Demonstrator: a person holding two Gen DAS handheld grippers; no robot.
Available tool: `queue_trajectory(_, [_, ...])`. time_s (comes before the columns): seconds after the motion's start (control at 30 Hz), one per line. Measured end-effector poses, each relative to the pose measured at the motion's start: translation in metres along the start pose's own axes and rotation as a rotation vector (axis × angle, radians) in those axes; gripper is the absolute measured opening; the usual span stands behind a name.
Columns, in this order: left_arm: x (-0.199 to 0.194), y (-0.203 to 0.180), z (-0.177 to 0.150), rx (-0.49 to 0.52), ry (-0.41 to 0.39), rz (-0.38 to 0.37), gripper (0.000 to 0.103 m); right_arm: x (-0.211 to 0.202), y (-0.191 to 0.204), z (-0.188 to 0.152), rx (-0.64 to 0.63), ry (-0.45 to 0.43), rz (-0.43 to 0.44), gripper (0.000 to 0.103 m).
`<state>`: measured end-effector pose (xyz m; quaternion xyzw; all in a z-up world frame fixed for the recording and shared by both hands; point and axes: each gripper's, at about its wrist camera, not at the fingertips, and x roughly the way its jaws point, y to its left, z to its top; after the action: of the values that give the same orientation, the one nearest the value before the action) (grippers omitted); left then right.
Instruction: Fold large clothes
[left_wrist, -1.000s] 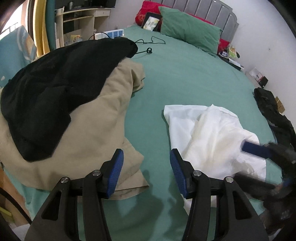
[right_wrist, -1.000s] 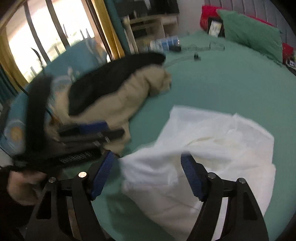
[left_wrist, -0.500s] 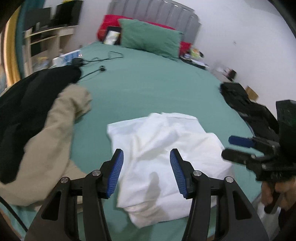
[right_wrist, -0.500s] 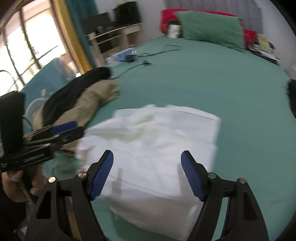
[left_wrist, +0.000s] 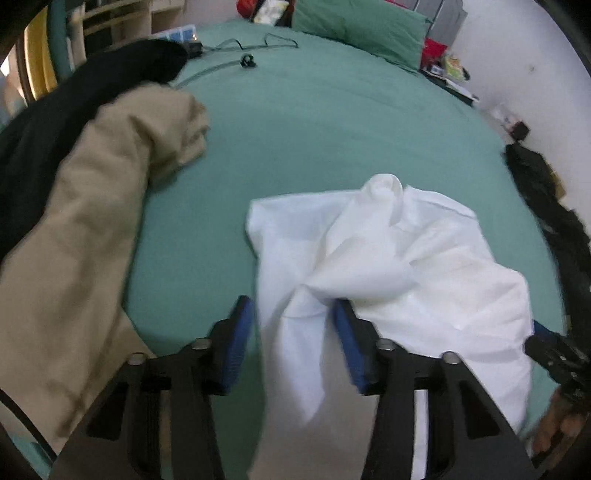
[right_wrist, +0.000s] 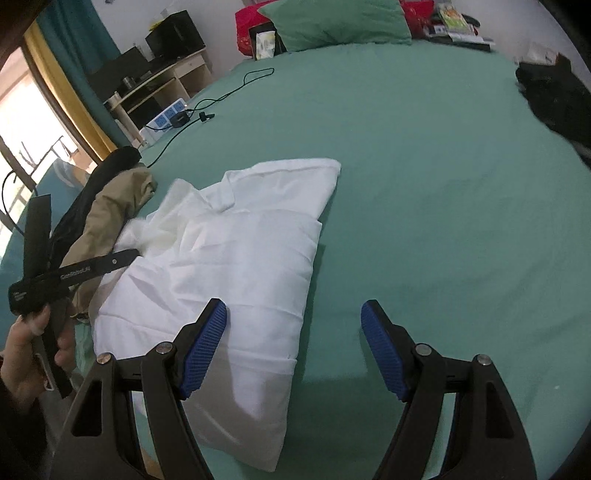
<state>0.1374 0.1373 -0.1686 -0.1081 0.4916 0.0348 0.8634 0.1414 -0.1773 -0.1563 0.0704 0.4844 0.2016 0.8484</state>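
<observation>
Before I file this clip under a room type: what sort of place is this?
A bedroom, most likely: a wide bed under a green sheet, a green pillow at its head, and a shelf desk by the window.

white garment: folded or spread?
Partly folded. The white garment lies doubled in layers, but its left end is bunched and rumpled.

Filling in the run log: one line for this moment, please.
left gripper: closing, white garment fold between jaws | right gripper: open, empty, over garment edge
</observation>
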Motion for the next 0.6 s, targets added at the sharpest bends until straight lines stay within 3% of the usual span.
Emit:
queue_trajectory(0.2, [-0.016,0.009,0.004,-0.011,-0.129,0.186,0.045,0.02,-0.012,-0.003,0.055,0.006,0.082,0.076])
queue_trajectory(0.27, [-0.023,0.016,0.004,-0.035,-0.151,0.205,0.045,0.022,-0.013,-0.005,0.06,0.003,0.099,0.075])
queue_trajectory(0.33, [-0.028,0.022,0.001,-0.053,-0.143,0.178,0.052,0.024,-0.01,-0.004,0.056,0.001,0.107,0.075])
queue_trajectory(0.5, [-0.025,0.016,-0.023,-0.017,-0.038,0.028,0.053,0.025,-0.008,-0.005,0.071,0.022,0.123,0.075])
queue_trajectory(0.6, [-0.019,0.007,-0.036,0.026,0.021,-0.024,0.056,0.022,-0.009,-0.01,0.088,0.037,0.152,0.075])
